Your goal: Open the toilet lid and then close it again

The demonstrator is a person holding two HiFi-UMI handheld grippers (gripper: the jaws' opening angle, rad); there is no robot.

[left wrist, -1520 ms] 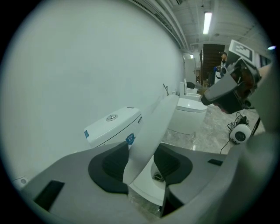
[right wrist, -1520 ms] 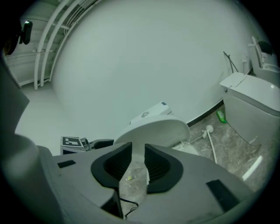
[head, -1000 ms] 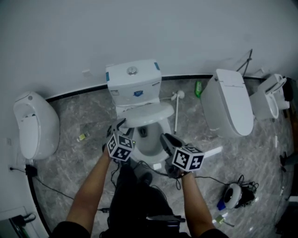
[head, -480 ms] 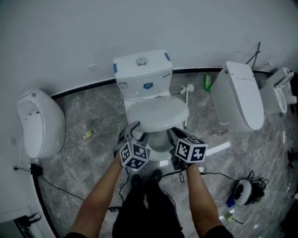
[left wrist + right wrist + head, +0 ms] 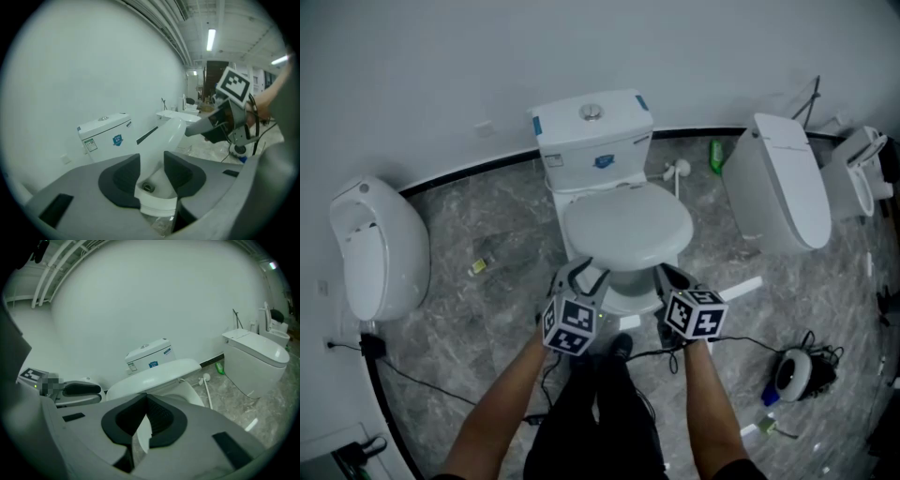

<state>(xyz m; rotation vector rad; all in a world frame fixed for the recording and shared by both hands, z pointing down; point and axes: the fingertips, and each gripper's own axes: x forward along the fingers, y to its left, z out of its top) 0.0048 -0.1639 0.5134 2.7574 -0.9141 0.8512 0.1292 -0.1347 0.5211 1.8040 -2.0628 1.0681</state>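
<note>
Head view: the lid [image 5: 626, 228] now lies low over the toilet and hides nearly all of the bowl [image 5: 628, 298]. A second ago it stood half raised with the bowl open beneath it, and half a second ago it was already partway down. The toilet sits higher in my frame than before, with the tank [image 5: 591, 131] against the wall behind it. My left gripper [image 5: 584, 274] is at the lid's front left edge. My right gripper [image 5: 672, 277] is at its front right edge, and both have come down with the lid.

Left gripper view: the jaws stand apart, released, with nothing pinched. Through the gap I see the bowl's front rim and drain, and the lid slants above them, not yet flat. The right gripper's tip is at the lid's far edge; whether it touches I cannot tell.

Right gripper view: the jaws are clenched, tips meeting, with nothing between the pads; they have just closed from a small opening. The lid's front edge runs just above and beyond them, and a strip of white bowl shows through the slit below the tips.
</note>
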